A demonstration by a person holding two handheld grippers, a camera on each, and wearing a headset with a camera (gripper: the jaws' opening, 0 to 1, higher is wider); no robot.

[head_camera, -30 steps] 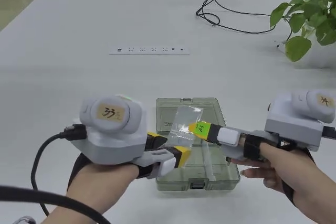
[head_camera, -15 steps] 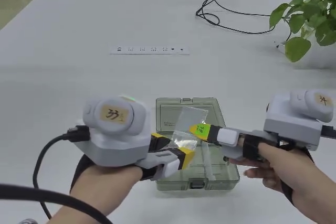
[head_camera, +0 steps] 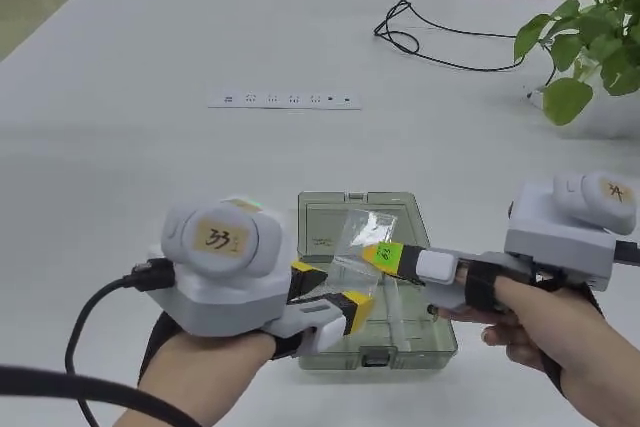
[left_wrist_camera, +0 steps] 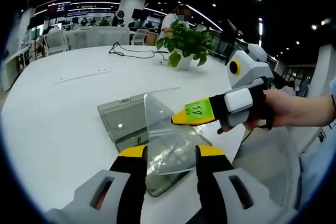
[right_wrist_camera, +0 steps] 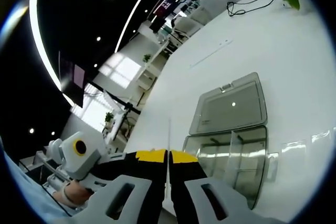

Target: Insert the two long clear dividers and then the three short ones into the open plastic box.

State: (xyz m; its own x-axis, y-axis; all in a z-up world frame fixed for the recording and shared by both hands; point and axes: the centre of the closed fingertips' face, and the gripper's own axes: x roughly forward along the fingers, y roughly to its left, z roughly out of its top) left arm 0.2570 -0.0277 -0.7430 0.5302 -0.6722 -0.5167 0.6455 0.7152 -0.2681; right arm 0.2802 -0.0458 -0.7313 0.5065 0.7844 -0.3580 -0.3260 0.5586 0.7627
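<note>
Above the box (head_camera: 322, 223), divider (head_camera: 366, 231) slightly lower now

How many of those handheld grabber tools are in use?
2. The left gripper is open at the box's near left side; the right gripper is over the box, pinching a clear divider.

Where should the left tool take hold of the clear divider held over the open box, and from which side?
Probably its free lower edge, coming from the near side of the greenish plastic box. The right tool pinches the clear plastic divider higher up, and the lower edge hangs by the open left tool; close across its flat faces.
</note>
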